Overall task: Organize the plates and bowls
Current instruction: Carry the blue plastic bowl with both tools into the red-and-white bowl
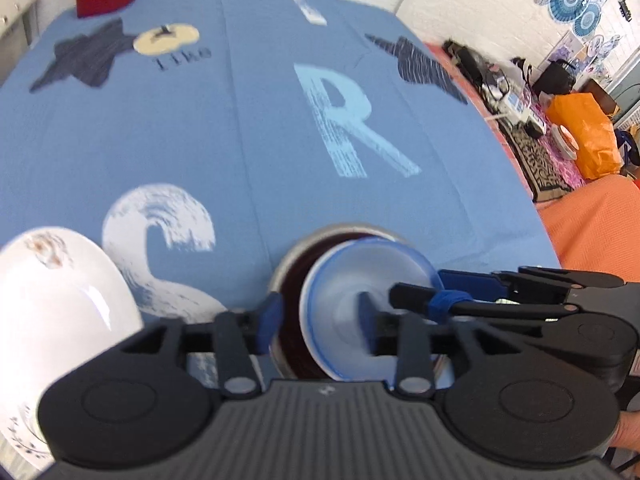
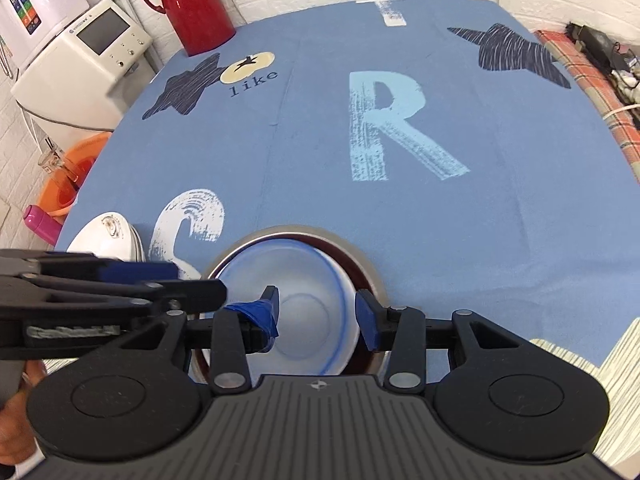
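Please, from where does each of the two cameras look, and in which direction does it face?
Left wrist: sits behind the left gripper, facing forward and down at the blue-rimmed white bowl; the right gripper enters from the right.
Right wrist: sits behind the right gripper, facing the same bowl; the left gripper enters from the left.
Shared: the bowl, the blue printed tablecloth.

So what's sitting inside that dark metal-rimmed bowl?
A white bowl with a blue rim sits tilted inside the dark bowl. It covers most of the dark bowl's inside, so anything beneath it cannot be seen.
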Motion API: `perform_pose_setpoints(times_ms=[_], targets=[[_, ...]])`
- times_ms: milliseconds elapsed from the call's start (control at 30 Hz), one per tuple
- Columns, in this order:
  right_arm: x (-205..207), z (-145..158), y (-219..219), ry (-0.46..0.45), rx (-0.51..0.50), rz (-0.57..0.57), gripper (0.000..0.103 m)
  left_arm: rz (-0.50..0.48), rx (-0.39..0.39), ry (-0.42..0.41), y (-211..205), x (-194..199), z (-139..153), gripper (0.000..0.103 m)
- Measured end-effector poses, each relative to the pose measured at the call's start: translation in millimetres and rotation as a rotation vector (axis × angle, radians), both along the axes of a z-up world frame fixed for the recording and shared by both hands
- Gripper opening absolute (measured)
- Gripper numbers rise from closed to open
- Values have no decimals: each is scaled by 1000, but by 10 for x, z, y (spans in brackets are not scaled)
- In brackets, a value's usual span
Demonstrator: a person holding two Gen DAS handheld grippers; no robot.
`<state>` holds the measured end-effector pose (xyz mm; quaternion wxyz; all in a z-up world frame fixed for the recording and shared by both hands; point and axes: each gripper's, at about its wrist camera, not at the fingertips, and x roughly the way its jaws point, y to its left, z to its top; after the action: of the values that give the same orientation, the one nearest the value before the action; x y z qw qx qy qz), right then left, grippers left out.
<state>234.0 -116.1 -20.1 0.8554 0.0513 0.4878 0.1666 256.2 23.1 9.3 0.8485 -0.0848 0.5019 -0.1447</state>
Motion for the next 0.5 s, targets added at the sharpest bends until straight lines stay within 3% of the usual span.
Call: perform_pose_setpoints(times_ms=[233, 500], targets=[[-16, 64, -47, -8, -16, -14, 27, 2, 25, -116, 94, -110, 271, 52], [-217, 99, -129, -59, -57, -87, 27, 44, 42, -169, 314, -292, 229, 57]])
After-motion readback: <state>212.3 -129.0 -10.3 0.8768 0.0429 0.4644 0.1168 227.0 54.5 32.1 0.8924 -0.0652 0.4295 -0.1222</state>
